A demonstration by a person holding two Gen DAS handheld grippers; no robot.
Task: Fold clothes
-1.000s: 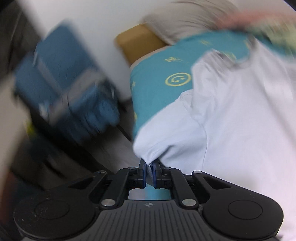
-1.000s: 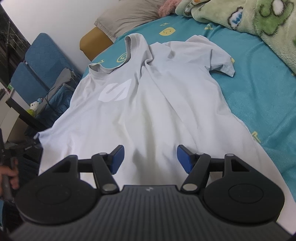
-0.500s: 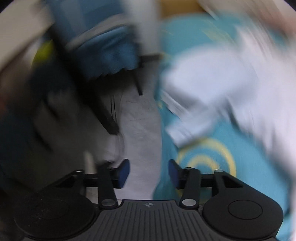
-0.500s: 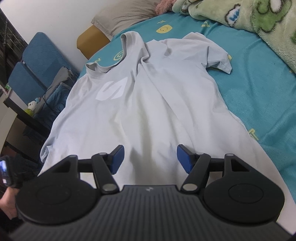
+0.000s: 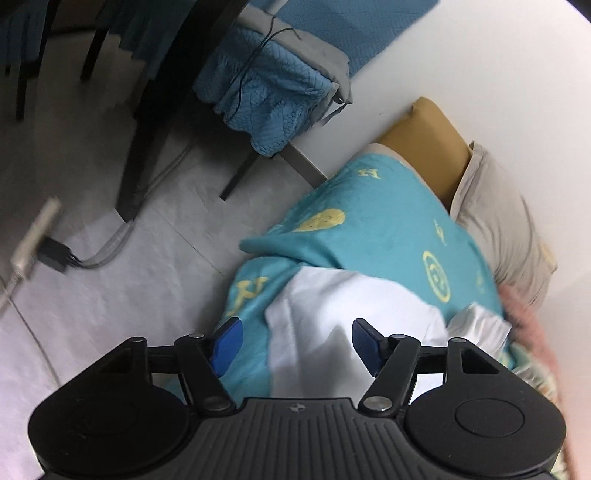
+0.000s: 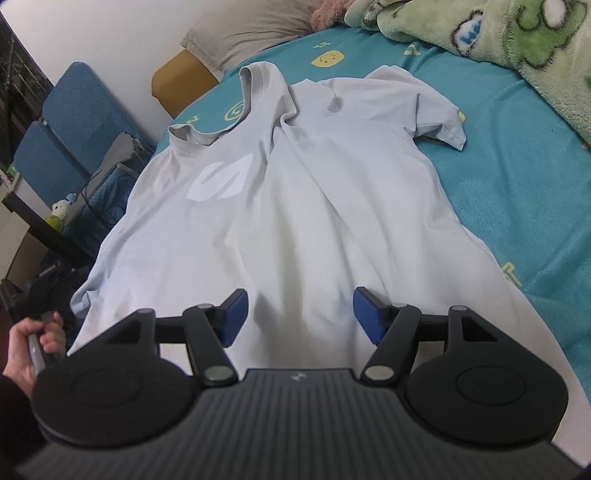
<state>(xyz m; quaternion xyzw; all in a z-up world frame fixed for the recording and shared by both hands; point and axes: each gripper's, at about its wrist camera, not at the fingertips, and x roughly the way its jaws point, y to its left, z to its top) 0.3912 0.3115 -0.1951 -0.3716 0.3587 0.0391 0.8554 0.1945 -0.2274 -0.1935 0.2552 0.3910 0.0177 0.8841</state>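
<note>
A pale grey T-shirt (image 6: 295, 206) with a white logo lies spread front-up on the teal bed sheet (image 6: 517, 177), collar far, hem near. My right gripper (image 6: 298, 314) is open and empty, hovering over the shirt's lower part. My left gripper (image 5: 295, 345) is open and empty at the bed's left edge, just above a sleeve of the shirt (image 5: 347, 314) that hangs over the sheet (image 5: 369, 229).
A beige pillow (image 6: 251, 33) and a green fleece blanket (image 6: 517, 37) lie at the head of the bed. A blue chair with a quilted cover (image 5: 273, 92) and cables on the grey floor (image 5: 155, 258) stand left of the bed. A tan headboard corner (image 5: 428, 129) meets the wall.
My left gripper let go of the shirt's sleeve, opened and swung out past the bed's edge, then back above the sleeve. The right gripper stayed open over the shirt.
</note>
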